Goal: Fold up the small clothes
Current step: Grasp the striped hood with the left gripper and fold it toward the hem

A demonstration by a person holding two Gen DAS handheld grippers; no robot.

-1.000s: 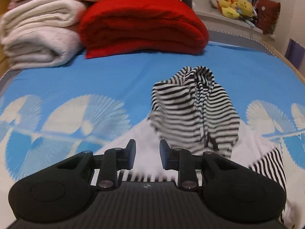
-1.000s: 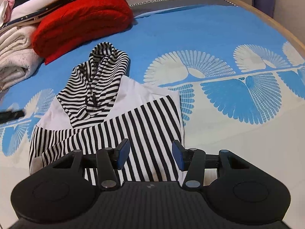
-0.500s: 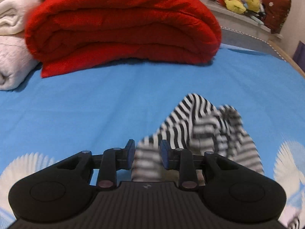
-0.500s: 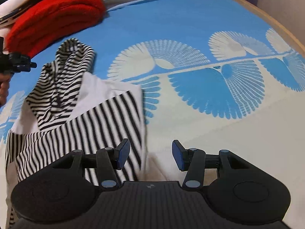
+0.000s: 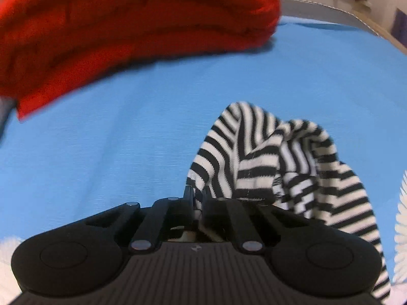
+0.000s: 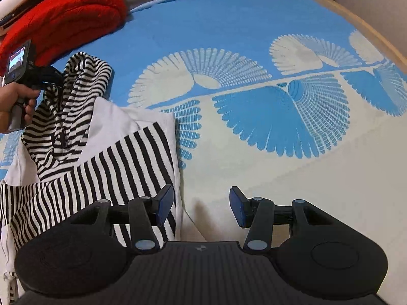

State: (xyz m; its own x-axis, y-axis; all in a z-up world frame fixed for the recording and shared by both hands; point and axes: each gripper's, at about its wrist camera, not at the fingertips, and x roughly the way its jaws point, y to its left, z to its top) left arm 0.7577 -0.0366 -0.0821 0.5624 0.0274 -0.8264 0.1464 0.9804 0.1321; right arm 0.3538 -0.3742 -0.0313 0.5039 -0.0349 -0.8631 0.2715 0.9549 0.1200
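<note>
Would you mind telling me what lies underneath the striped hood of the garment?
The striped hood rests partly on the garment's white panel and partly on the blue bedspread. The left gripper is shut on its edge. Whatever lies inside its folds is covered.

The striped garment [image 6: 84, 152] is showing as soft knitted cloth, its hood [image 5: 267, 152] finely ribbed, matt black and white, with a plain smooth white panel. The red blanket [image 5: 122, 25] by the far edge of the bed is looking thick, fuzzy and matt. The bedsheet [image 6: 254, 25] is looking like smooth, flat-woven blue cloth printed with cream fans. The left gripper [image 5: 197, 198] and right gripper [image 6: 201, 203] are showing matt black plastic with ribbed bodies, small shiny metal pins, and bluish smooth pads [image 6: 235, 206]. The bed's rim [image 6: 356, 20] is appearing as pale, smooth wood.
</note>
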